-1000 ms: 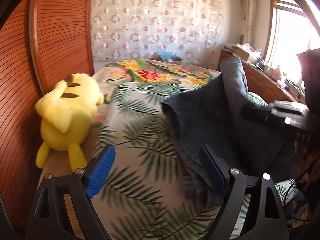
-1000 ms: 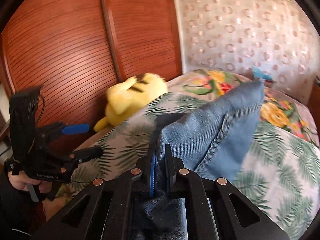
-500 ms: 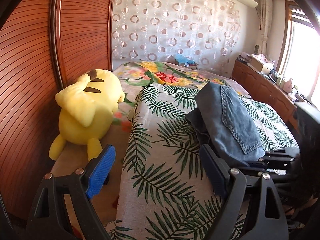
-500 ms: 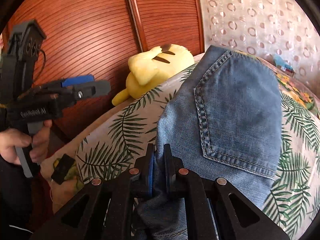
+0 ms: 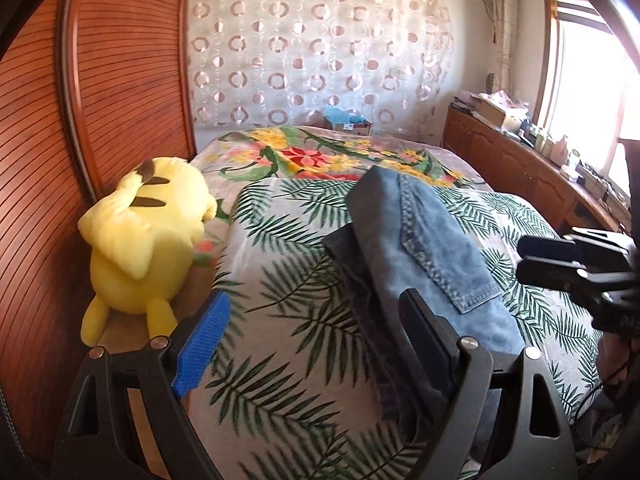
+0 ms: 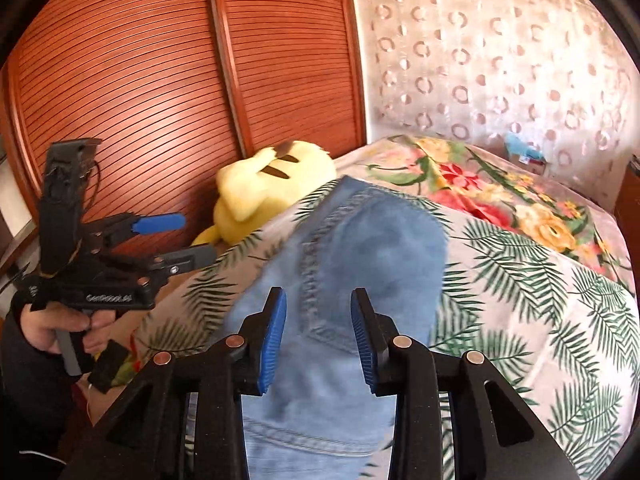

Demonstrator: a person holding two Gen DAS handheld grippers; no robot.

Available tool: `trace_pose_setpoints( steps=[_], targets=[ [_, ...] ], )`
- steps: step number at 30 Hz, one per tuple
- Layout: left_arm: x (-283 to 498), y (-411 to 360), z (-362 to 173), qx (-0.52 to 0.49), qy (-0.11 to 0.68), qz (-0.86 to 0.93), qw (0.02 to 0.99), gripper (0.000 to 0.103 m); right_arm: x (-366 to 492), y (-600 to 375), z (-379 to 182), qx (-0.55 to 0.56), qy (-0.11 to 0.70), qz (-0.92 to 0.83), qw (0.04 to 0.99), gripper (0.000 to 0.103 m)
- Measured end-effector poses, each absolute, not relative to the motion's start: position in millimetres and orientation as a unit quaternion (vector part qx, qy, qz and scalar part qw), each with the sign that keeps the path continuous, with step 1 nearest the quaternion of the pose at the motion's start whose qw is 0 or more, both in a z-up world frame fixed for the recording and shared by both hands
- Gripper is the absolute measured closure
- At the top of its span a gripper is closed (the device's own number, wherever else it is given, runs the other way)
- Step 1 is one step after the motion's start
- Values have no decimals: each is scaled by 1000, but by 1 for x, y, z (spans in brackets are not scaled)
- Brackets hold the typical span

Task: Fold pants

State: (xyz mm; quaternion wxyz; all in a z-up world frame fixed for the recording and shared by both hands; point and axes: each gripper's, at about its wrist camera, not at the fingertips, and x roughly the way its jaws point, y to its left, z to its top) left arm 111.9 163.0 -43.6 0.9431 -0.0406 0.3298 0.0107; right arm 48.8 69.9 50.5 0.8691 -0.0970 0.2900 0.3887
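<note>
The blue denim pants lie folded in a compact stack on the leaf-print bed cover, back pocket facing up; they also show in the right wrist view. My left gripper is open and empty, held above the bed's near edge, left of the pants. My right gripper is open and empty, hovering just above the near end of the pants. It also shows at the right edge of the left wrist view. The left gripper shows in a hand in the right wrist view.
A yellow plush toy lies at the bed's left edge against the slatted wooden wardrobe doors. A floral blanket covers the far end of the bed. A wooden counter with clutter runs under the window on the right.
My right gripper laid the raised pants down on the bed and let go; its jaws went from shut on the denim to open. My left gripper stayed open.
</note>
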Motion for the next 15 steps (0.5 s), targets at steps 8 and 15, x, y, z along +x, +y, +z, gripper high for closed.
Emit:
trace_pose_setpoints(
  steps=[8,15],
  targets=[
    [136,143,-45,-30,341,-8,940,17,61,79,44,-109,291,375,873,68],
    [160,137,-46,-26,350,-17,936,17,87,82,41,-118,295,368,874,62]
  ],
)
